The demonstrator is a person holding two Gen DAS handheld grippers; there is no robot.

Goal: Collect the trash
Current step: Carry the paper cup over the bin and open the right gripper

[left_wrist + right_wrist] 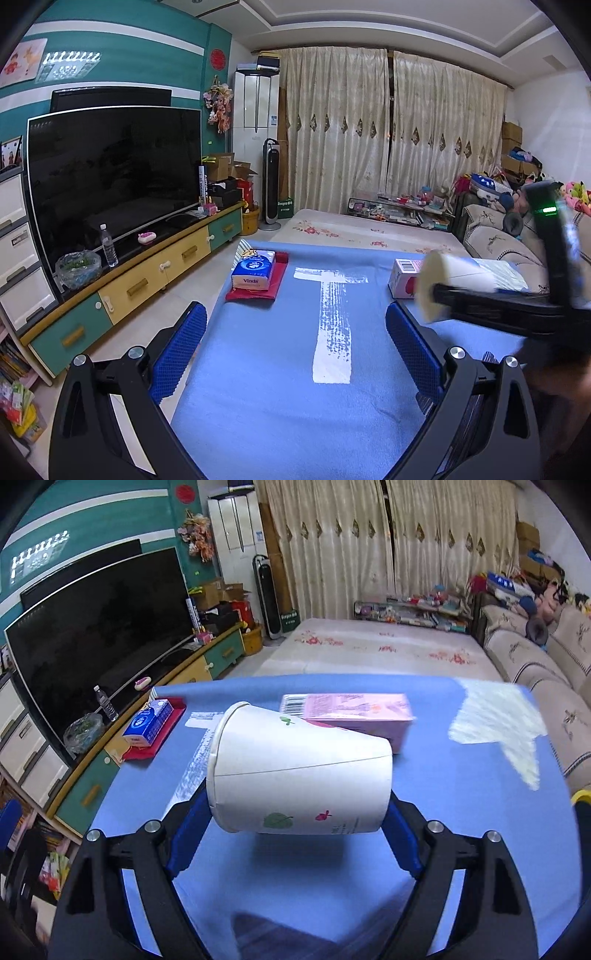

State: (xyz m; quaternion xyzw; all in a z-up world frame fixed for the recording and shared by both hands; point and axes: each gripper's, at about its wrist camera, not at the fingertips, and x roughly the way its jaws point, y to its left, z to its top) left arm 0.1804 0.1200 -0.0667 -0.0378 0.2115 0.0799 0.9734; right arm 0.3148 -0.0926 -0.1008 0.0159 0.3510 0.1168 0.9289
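Note:
My right gripper is shut on a white paper cup with leaf prints, held on its side above the blue tablecloth. The cup also shows in the left wrist view, blurred, at the right. A pink carton lies on the cloth behind the cup; it also shows in the left wrist view. My left gripper is open and empty over the blue cloth, left of the right gripper.
A blue tissue pack lies on a red tray at the table's far left. A white T mark is on the cloth. A TV on its cabinet stands left, a sofa right, a floral mat beyond.

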